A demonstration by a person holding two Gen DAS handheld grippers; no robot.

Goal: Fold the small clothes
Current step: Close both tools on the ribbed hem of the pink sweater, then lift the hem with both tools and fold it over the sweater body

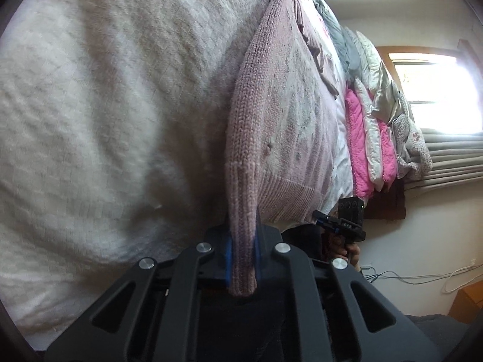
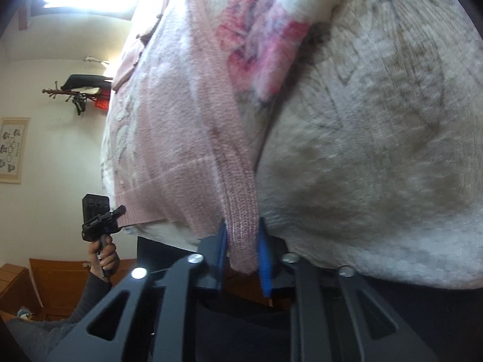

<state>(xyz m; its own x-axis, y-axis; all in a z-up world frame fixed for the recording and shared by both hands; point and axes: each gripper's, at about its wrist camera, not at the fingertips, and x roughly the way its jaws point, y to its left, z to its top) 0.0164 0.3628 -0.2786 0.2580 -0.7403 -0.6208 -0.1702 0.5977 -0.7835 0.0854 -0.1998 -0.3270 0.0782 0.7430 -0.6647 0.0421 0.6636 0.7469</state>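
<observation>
A small pink knitted sweater (image 1: pixel 280 111) lies spread on a fluffy white blanket (image 1: pixel 105 114) on the bed. My left gripper (image 1: pixel 243 241) is shut on a ribbed corner of the sweater's hem, blue pads pressing both sides. In the right wrist view the same pink sweater (image 2: pixel 169 126) stretches away, and my right gripper (image 2: pixel 243 238) is shut on another ribbed corner of it. Each view shows the other gripper at the sweater's far corner: the right gripper (image 1: pixel 347 226), and the left gripper (image 2: pixel 96 217) held by a hand (image 2: pixel 105 256).
Folded pink and white quilts (image 1: pixel 374 138) are piled at the bed's far side under a bright window (image 1: pixel 434 90). A flowered fleece blanket (image 2: pixel 256 36) lies beside the sweater. A wall rack (image 2: pixel 81 90), a framed picture (image 2: pixel 12 150), wooden furniture (image 2: pixel 60 283) and floor cables (image 1: pixel 422 277) surround the bed.
</observation>
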